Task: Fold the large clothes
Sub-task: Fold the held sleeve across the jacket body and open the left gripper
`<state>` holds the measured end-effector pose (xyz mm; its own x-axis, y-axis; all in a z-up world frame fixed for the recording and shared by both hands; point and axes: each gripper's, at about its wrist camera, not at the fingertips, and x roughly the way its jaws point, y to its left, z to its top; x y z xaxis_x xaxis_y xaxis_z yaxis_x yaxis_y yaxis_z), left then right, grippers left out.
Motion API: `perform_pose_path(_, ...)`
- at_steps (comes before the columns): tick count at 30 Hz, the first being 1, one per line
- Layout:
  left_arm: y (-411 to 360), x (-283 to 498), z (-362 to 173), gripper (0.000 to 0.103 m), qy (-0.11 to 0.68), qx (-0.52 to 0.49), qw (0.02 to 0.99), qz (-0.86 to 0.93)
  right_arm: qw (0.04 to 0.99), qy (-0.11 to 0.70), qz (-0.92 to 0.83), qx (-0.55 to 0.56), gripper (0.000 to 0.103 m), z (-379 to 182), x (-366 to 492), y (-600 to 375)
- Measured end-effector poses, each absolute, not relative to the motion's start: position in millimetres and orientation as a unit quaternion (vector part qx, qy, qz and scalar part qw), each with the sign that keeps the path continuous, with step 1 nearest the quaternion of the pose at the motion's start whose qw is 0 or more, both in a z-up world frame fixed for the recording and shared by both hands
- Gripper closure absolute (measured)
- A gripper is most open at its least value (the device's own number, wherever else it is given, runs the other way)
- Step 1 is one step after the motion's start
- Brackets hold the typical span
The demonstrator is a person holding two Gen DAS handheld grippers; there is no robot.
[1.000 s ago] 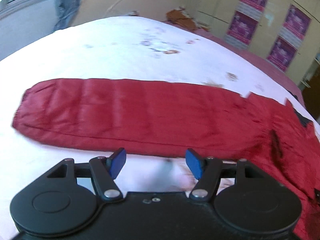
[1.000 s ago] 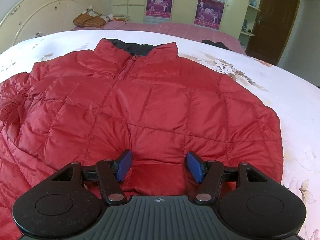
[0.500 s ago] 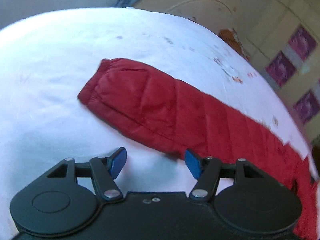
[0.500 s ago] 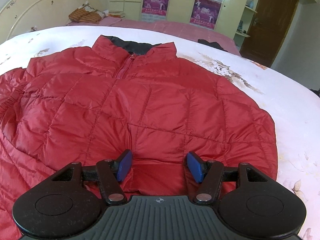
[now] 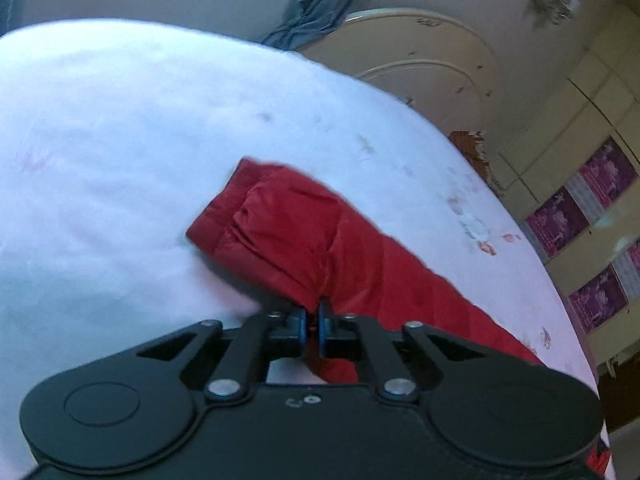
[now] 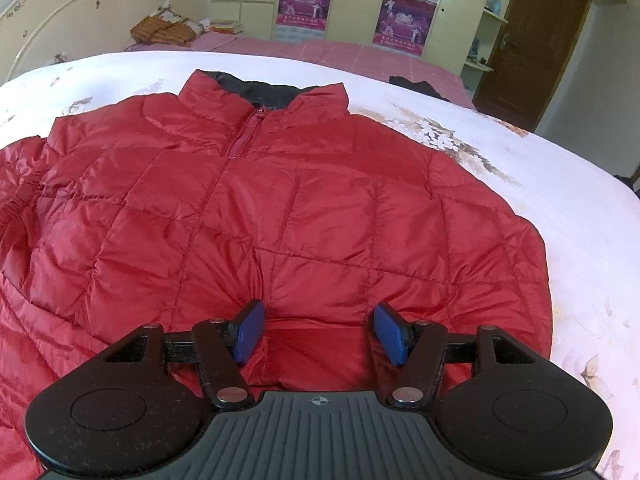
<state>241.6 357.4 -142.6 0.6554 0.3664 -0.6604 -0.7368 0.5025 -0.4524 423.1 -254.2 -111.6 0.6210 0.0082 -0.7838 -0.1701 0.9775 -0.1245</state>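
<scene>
On the bed, jacket lies unfolded; left gripper pinches its sleeve, right gripper hovers wide

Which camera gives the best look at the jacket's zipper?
The right wrist view. It looks across the jacket laid front-up on the bed, with the zipper running down from the collar. The left wrist view shows only a sleeve pinched in the left gripper; no zipper.

Left wrist view sat low, close on the sleeve; right faced the jacket front. Shared: bedsheet.
</scene>
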Motion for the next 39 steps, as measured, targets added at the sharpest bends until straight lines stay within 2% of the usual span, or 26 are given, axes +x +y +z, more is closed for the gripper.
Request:
perform_pose_path(9, 296, 290, -78, 0.099, 0.228, -0.267, 0.914, 0.204, 0.898, 0.433, 0.049, -0.054, 0.042, -108, 424, -261)
perform_pose_path(16, 188, 353, -52, 0.099, 0.245, -0.194, 0.949, 0.034, 0.903, 0.426, 0.054, -0.016, 0.042, -99, 412, -279)
perform_pose_path(22, 72, 400, -66, 0.099, 0.271, -0.120, 0.950, -0.098, 0.908, 0.416, 0.051, 0.011, 0.042, -87, 400, -301)
perform_pose_path(30, -28, 422, -119, 0.098, 0.333, -0.029, 0.925, -0.178, 0.910, 0.409, 0.051, 0.051, 0.042, -76, 392, -330)
perform_pose_path(32, -37, 422, -131, 0.093, 0.352, -0.005, 0.919, -0.178, 0.910, 0.406, 0.057, 0.059, 0.042, -74, 392, -334)
perform_pose_path(34, -44, 419, -138, 0.078, 0.367, 0.011, 0.913, -0.176, 0.908, 0.408, 0.068, 0.071, 0.042, -73, 394, -335)
perform_pose_path(35, -45, 417, -139, 0.077, 0.368, 0.017, 0.913, -0.176, 0.906, 0.408, 0.076, 0.081, 0.042, -72, 395, -335)
perform_pose_path(36, -43, 415, -138, 0.070, 0.368, 0.021, 0.913, -0.174, 0.905, 0.408, 0.082, 0.091, 0.042, -71, 396, -336)
perform_pose_path(37, -39, 409, -136, 0.058, 0.366, 0.027, 0.915, -0.168, 0.903, 0.407, 0.088, 0.104, 0.042, -70, 398, -335)
perform_pose_path(39, -34, 406, -131, 0.047, 0.359, 0.030, 0.920, -0.156, 0.900, 0.405, 0.100, 0.126, 0.042, -68, 403, -333)
